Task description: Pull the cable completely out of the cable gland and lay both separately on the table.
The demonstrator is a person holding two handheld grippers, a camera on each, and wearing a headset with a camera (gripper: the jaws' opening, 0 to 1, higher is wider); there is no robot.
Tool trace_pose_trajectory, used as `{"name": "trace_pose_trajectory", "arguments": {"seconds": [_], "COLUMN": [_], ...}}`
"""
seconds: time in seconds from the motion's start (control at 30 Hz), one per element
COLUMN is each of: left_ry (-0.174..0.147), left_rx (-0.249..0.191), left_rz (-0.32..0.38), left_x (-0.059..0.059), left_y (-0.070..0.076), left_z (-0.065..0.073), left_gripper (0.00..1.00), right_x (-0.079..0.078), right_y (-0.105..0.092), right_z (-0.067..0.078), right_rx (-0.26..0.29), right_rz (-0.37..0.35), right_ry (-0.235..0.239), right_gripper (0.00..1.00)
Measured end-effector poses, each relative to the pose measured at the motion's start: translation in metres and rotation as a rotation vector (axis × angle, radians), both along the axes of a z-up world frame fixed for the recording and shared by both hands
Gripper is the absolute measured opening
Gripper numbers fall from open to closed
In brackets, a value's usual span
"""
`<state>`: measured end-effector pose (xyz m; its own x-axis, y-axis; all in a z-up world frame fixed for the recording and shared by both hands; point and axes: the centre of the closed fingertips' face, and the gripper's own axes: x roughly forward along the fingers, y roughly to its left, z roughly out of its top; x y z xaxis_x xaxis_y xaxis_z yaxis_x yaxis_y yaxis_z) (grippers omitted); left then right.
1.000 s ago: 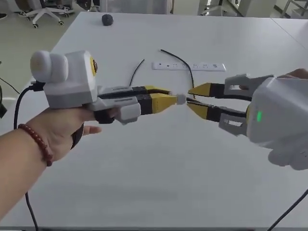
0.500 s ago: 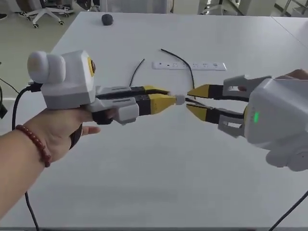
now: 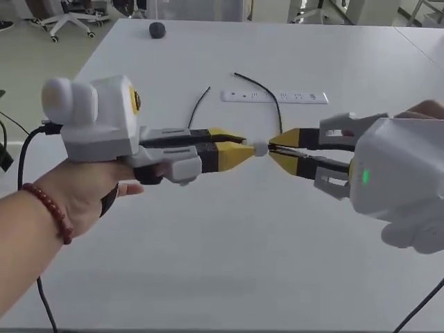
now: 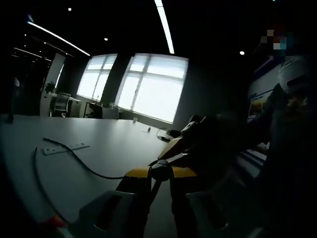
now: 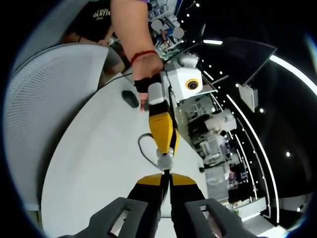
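A small white cable gland (image 3: pixel 259 147) is held in the air above the table, and my left gripper (image 3: pixel 251 147) is shut on it. The black cable (image 3: pixel 276 111) leaves the gland and trails back over the table to the power strip. My right gripper (image 3: pixel 271 148) faces the left one tip to tip, its yellow jaws shut on the cable just beside the gland. In the right gripper view the gland (image 5: pixel 165 161) sits just past my right gripper (image 5: pixel 166 179). The left gripper view has the gland (image 4: pixel 161 170) between its jaws and the cable (image 4: pixel 84 164) curving away to the left.
A white power strip (image 3: pixel 274 97) lies on the white table (image 3: pixel 229 250) behind the grippers. A short loose black cable piece (image 3: pixel 200 103) lies to its left. A small dark object (image 3: pixel 157 29) rests near the far edge. Office chairs stand beyond the table.
My right gripper's jaws have closed from wide apart onto the cable next to the gland. The left gripper has kept its hold and barely moved.
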<state>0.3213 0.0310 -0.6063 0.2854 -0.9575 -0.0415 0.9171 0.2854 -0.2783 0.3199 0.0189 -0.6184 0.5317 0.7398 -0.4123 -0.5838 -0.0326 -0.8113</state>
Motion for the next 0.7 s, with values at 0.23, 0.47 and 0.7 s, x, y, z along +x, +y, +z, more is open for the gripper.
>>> {"name": "trace_pose_trajectory", "arguments": {"seconds": [0.23,0.47,0.7], "left_ry": [-0.169,-0.217,-0.240], "left_rx": [0.160,0.215,0.292], "left_rz": [-0.011,-0.019,-0.026], "left_x": [-0.004,-0.005,-0.004], "left_y": [-0.003,-0.001,0.007], "left_z": [-0.006,-0.011,-0.026], "left_gripper": [0.15,0.15,0.15], "right_x": [-0.002,-0.002,0.003], "right_y": [-0.002,-0.008,-0.022], "right_z": [-0.005,-0.010,-0.022], "right_rx": [-0.010,-0.023,-0.034], "right_rz": [-0.011,-0.022,-0.063], "right_ry": [0.051,0.075,0.126], "right_gripper": [0.00,0.00,0.00]}}
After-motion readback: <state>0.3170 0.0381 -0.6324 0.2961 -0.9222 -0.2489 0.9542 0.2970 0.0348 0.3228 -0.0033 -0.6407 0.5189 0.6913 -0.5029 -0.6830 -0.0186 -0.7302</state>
